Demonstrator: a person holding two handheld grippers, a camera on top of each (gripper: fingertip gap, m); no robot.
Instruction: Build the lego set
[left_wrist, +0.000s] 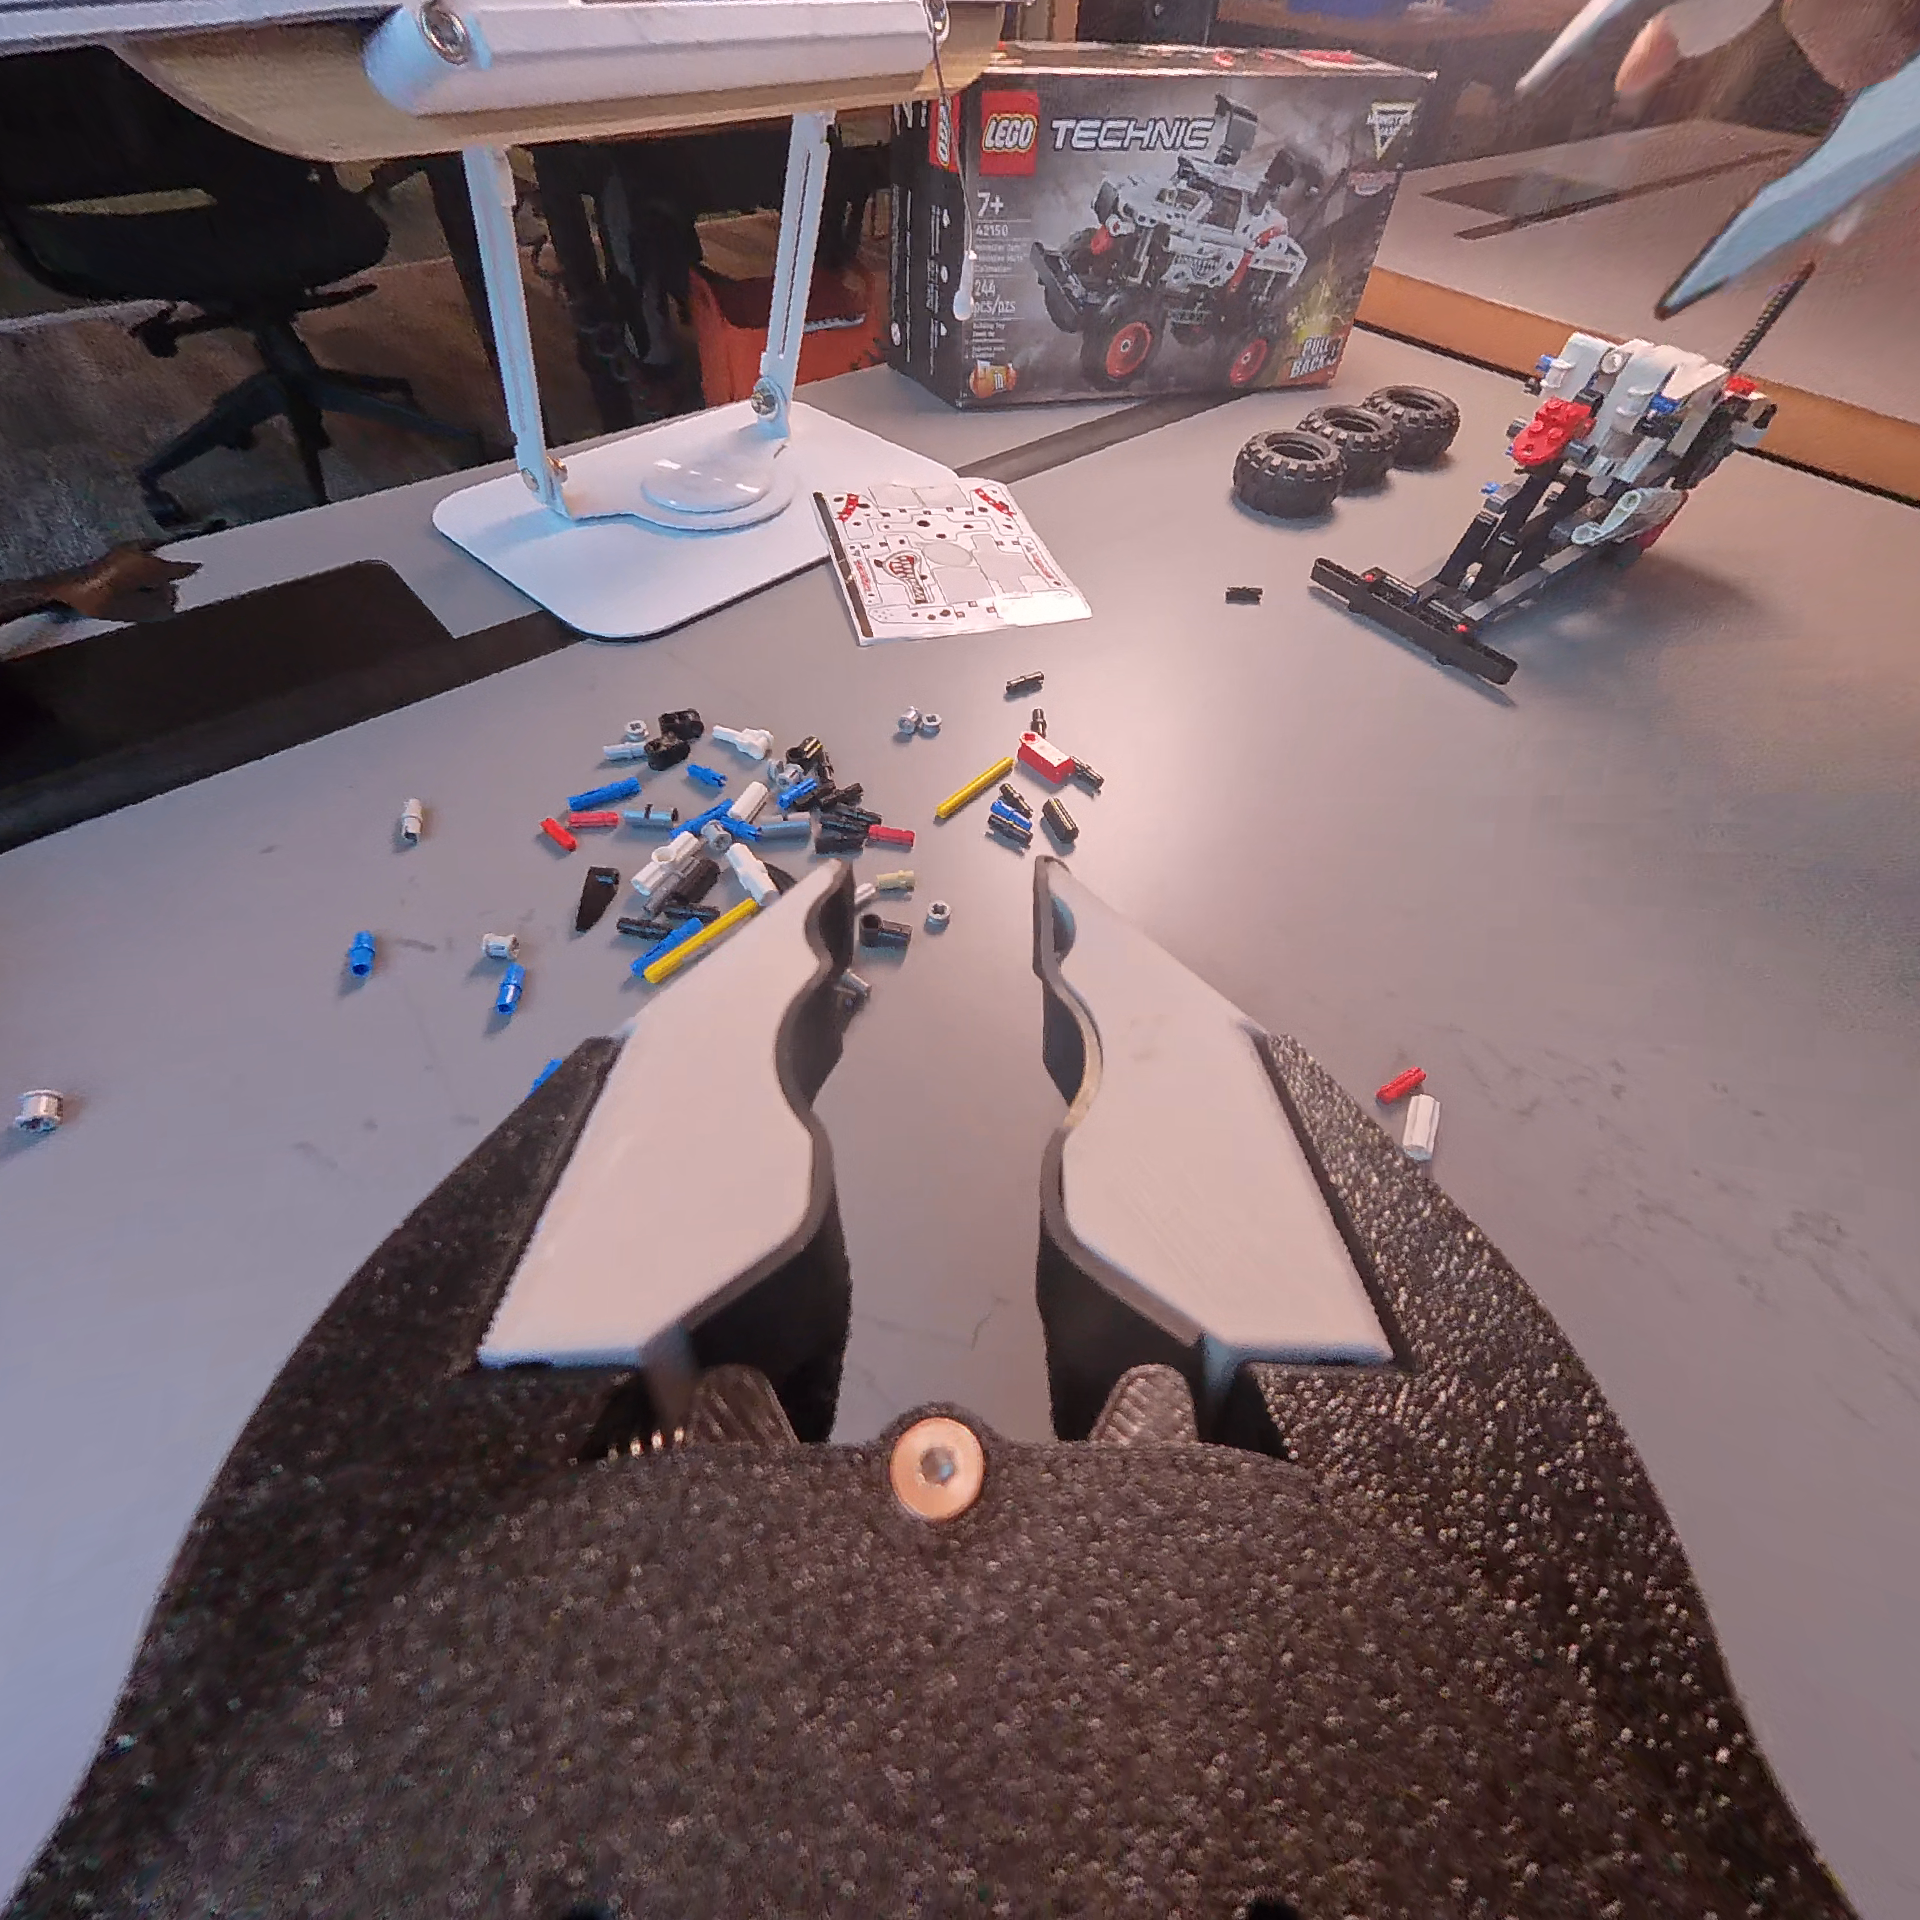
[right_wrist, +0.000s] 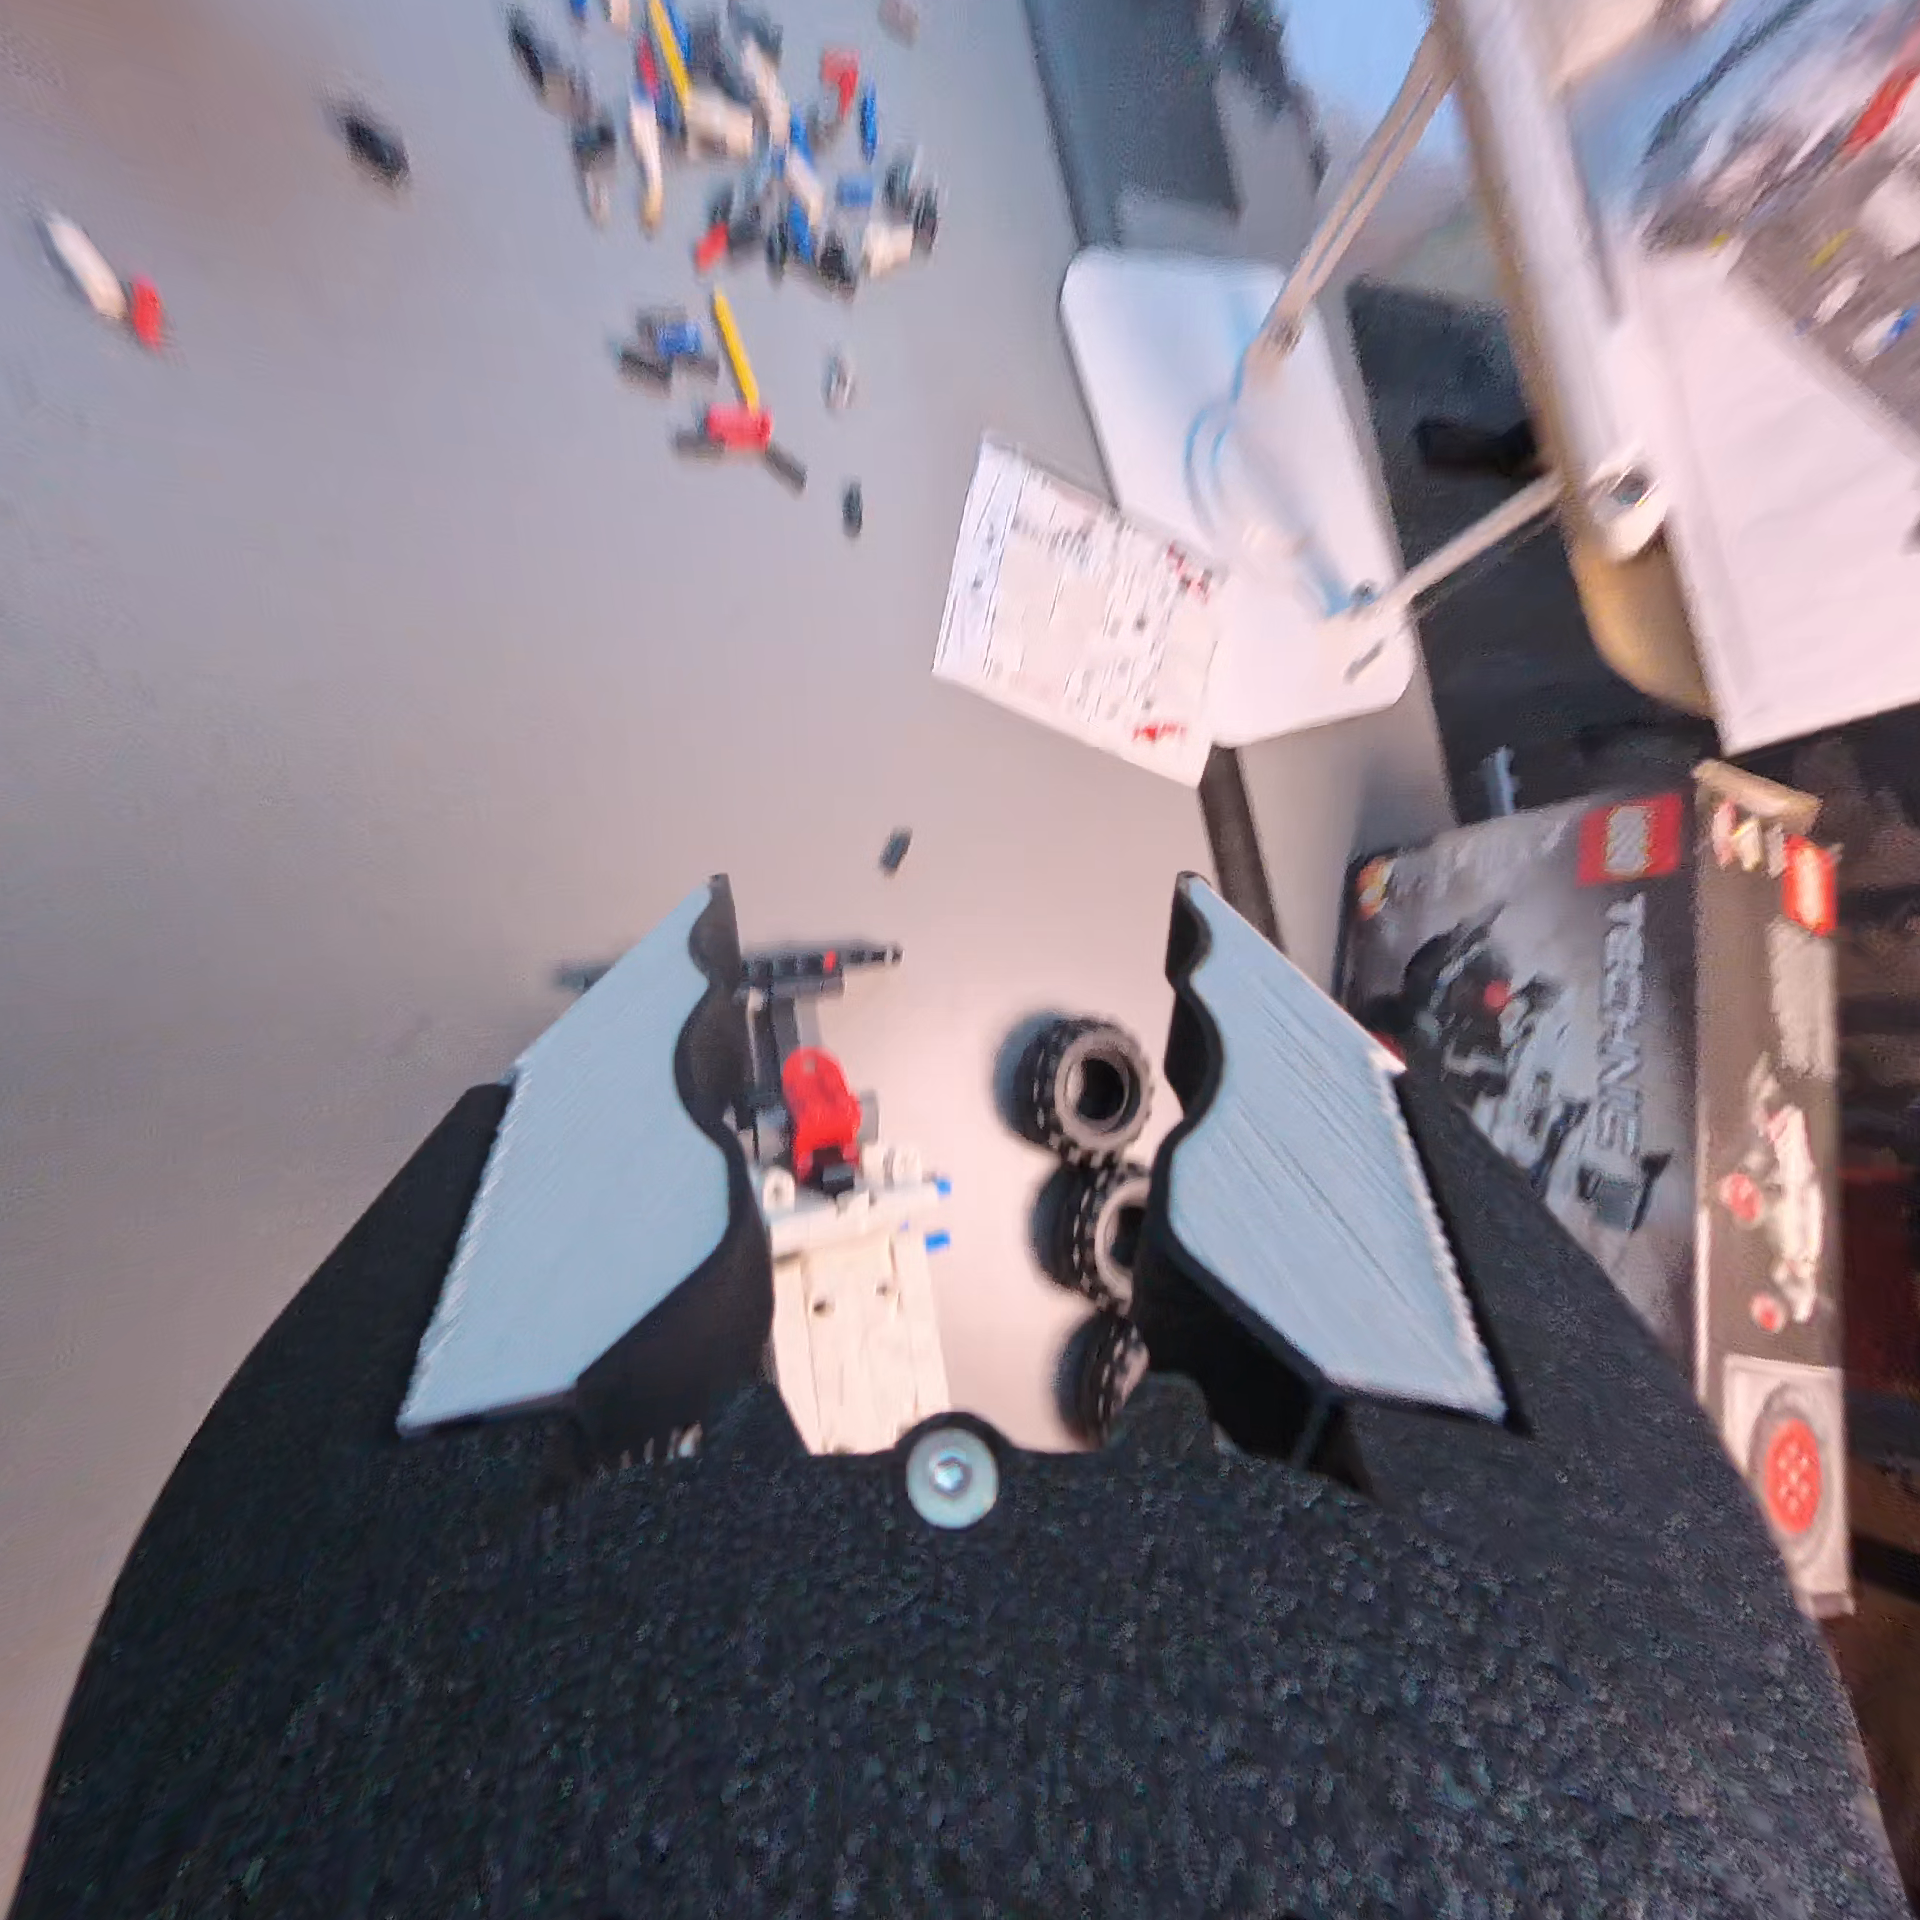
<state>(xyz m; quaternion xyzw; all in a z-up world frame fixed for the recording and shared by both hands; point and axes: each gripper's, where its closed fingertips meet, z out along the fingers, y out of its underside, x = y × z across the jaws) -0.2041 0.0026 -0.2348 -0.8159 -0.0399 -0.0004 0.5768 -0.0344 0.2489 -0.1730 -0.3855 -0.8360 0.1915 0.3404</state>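
A half-built truck chassis, white, black and red, lies tilted on the grey table at the far right. Three black tyres stand beside it. Several small loose pins and axles are scattered in the middle. My left gripper is open and empty, low over the near edge of the scattered parts. My right gripper is open and empty, above the chassis and the tyres; that view is blurred. Its fingers show at the top right of the left wrist view.
The set's box stands at the back of the table. A white stand sits at the back left with a sticker sheet beside its base. A red pin and a white piece lie apart at the right. Left tips to right tips: about 30 cm. My left gripper is the nearer one to the white piece: about 12 cm, against 25 cm. Seen from the right wrist view as well.
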